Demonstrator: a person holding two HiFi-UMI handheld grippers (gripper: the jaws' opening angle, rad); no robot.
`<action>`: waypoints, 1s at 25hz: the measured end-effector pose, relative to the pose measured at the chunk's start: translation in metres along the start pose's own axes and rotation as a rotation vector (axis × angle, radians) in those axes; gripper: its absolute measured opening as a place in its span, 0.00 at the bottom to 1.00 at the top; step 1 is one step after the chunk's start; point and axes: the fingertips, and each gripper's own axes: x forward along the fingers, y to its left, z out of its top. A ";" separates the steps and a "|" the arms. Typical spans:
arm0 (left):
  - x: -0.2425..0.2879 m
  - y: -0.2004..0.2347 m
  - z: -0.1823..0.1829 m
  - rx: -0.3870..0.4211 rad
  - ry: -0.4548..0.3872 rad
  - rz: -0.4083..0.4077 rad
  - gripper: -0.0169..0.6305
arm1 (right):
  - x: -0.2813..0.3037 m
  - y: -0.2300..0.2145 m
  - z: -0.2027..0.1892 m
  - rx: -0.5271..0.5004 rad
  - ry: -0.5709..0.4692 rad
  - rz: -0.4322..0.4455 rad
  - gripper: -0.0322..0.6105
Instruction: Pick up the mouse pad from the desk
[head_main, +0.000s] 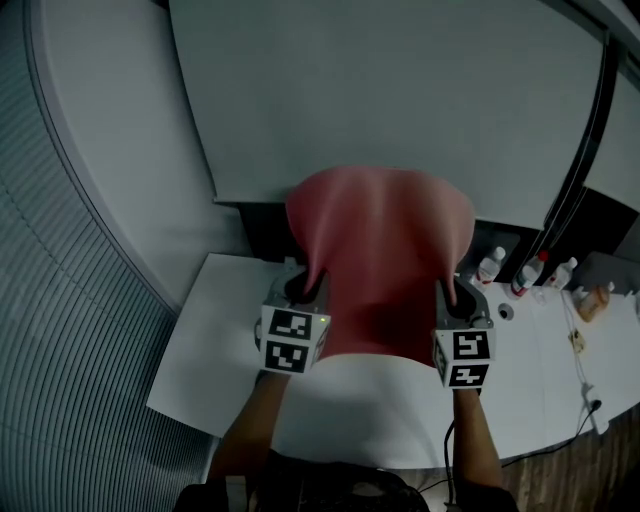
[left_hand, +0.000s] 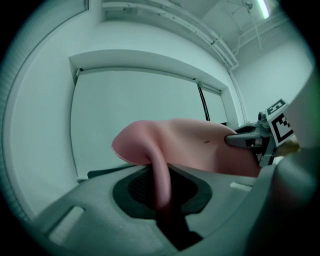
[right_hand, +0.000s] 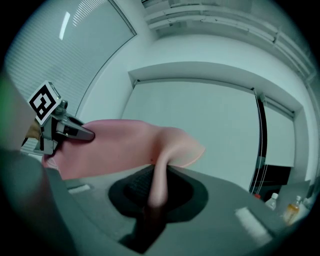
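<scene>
Left claw: your left claw (head_main: 303, 285) was clamped on the left edge of the pink mouse pad (head_main: 385, 260), the sheet pinched thin between its jaws.
Right claw: your right claw (head_main: 452, 292) was clamped the same way on the pad's right edge.
Mouse pad: it spanned the gap between your two claws, held up off the white worktop (head_main: 215, 330), its far part curving beyond both claws.
Bottles: small bottles (head_main: 490, 265) stood just right of your right claw.

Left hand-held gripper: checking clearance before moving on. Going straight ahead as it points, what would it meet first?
Probably the white wall panel; the pink mouse pad clamped in its jaws would travel along. Depth is unclear.
</scene>
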 end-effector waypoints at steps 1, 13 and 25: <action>0.000 0.001 0.005 0.003 -0.008 0.000 0.12 | 0.000 -0.002 0.004 0.000 -0.007 -0.005 0.14; 0.000 0.000 0.052 0.042 -0.098 0.005 0.12 | -0.002 -0.020 0.038 -0.017 -0.084 -0.061 0.14; -0.007 0.004 0.088 0.066 -0.206 0.025 0.12 | -0.009 -0.030 0.070 -0.036 -0.166 -0.125 0.14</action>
